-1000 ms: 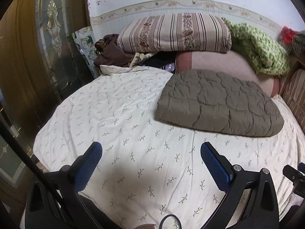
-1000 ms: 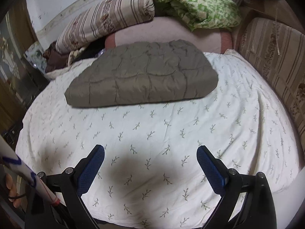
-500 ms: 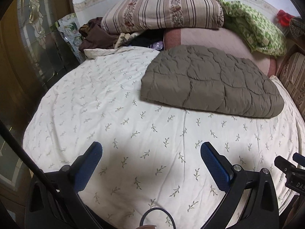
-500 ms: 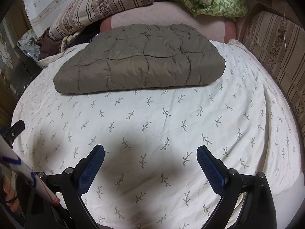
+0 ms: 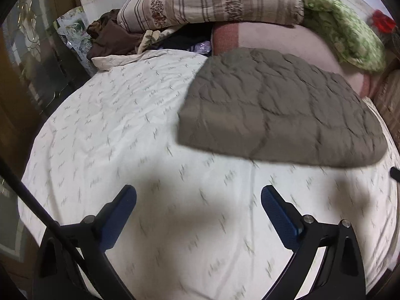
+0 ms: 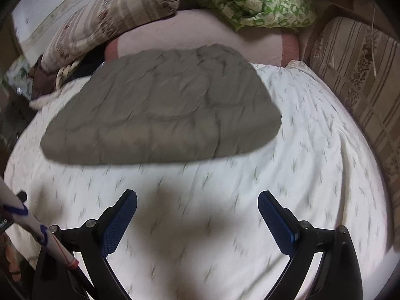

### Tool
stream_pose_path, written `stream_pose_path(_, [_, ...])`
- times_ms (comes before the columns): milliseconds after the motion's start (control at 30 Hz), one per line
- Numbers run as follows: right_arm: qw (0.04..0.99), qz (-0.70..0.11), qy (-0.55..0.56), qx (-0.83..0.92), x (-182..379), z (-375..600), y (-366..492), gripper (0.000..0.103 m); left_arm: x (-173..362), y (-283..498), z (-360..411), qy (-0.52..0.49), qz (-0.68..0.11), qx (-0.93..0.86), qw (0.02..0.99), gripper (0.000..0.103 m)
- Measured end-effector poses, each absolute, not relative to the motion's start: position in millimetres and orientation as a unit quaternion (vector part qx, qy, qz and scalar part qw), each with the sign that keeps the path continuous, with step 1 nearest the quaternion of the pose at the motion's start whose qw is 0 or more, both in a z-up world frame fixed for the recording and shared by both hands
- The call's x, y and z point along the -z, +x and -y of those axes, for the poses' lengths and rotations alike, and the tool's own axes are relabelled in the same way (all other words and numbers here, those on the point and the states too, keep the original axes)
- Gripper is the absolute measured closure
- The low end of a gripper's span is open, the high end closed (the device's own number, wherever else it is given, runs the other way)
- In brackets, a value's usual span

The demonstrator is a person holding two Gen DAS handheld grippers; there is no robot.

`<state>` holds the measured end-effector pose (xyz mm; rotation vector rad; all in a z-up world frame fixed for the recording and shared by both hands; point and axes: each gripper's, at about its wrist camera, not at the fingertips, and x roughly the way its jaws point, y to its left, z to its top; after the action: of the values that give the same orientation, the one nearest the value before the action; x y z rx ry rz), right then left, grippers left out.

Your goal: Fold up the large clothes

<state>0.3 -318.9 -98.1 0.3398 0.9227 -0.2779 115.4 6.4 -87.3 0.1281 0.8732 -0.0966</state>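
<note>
Both grippers, left gripper (image 5: 198,198) and right gripper (image 6: 197,203), spread wide, hovering over bedsheet (image 5: 125,115). We're aiming at quilted brown garment (image 6: 160,115) lying mid-bed ahead; pinching near-edge corners evenly advised.

One folded grey quilted coat (image 5: 280,110). One bed sheet (image 5: 125,125) with sprig print. One striped quilt (image 5: 212,0), one green patterned blanket (image 5: 350,37), one pink bolster (image 5: 275,37), one brown garment (image 5: 110,37). Two grippers, left (image 5: 198,200) and right (image 6: 197,201), each with two blue-padded fingers (image 5: 120,215), spread apart.
</note>
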Motion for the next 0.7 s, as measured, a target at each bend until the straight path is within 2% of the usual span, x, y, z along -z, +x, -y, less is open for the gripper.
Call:
stream_pose_path(133, [0.863,-0.424,0.240,0.135,101,391,34,0.004,88,178,-24,0.030,-0.436,0.070,0.896,0.004])
stream_pose_path(333, [0.827,-0.442,0.330,0.111,137,462,98,0.004,127,292,-42,-0.070,-0.499,0.155,0.849,0.004])
stream_pose_path(467, [0.809,-0.462,0.353,0.083,170,479,126,0.003,149,328,-39,-0.119,-0.511,0.246,0.815,0.004])
stream_pose_path(567, [0.782,-0.464,0.416,0.008,200,488,143,0.001,172,345,-26,-0.165,-0.529,0.316,0.770,0.004])
stream_pose_path(700, [0.773,-0.448,0.449,-0.030,216,489,155,0.000,192,356,-8,-0.202,-0.544,0.316,0.751,0.003])
